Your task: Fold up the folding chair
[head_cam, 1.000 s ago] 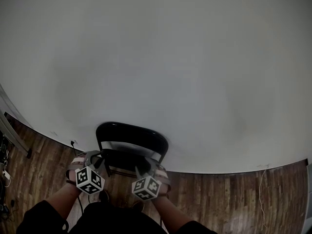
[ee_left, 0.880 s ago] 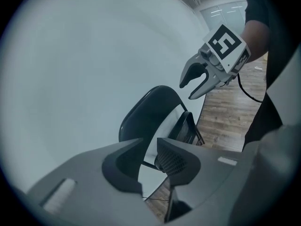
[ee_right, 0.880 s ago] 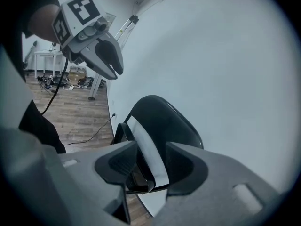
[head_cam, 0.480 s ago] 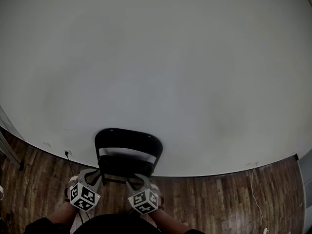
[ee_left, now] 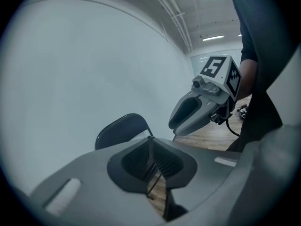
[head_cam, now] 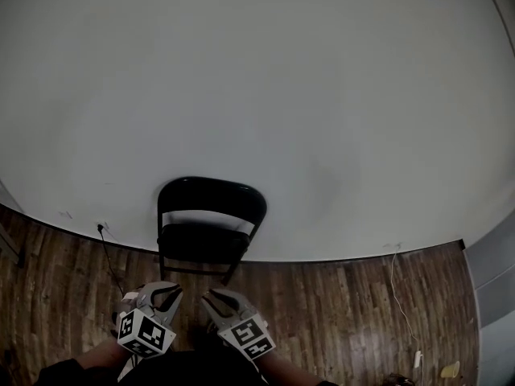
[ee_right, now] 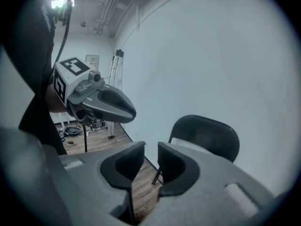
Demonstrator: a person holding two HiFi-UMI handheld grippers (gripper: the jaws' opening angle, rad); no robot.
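Observation:
A black folding chair stands against the white wall, its dark seat panel under the curved backrest. Whether the seat lies flat against the frame is unclear. Both grippers are held low in front of me, apart from the chair, touching nothing. My left gripper has just been closing, and its pads now meet at the tips with nothing between them. My right gripper has also been closing but still shows a clear gap, also empty. The chair's backrest shows beyond each pair of jaws.
A wooden floor runs up to the curved white wall. A black cable trails from a wall socket left of the chair. A thin white cord lies to the right. Stands and gear sit far back.
Both grippers have drawn back from the chair's seat toward me and now hang free of it. The chair sits farther off in the head view. Both pairs of jaws look narrower.

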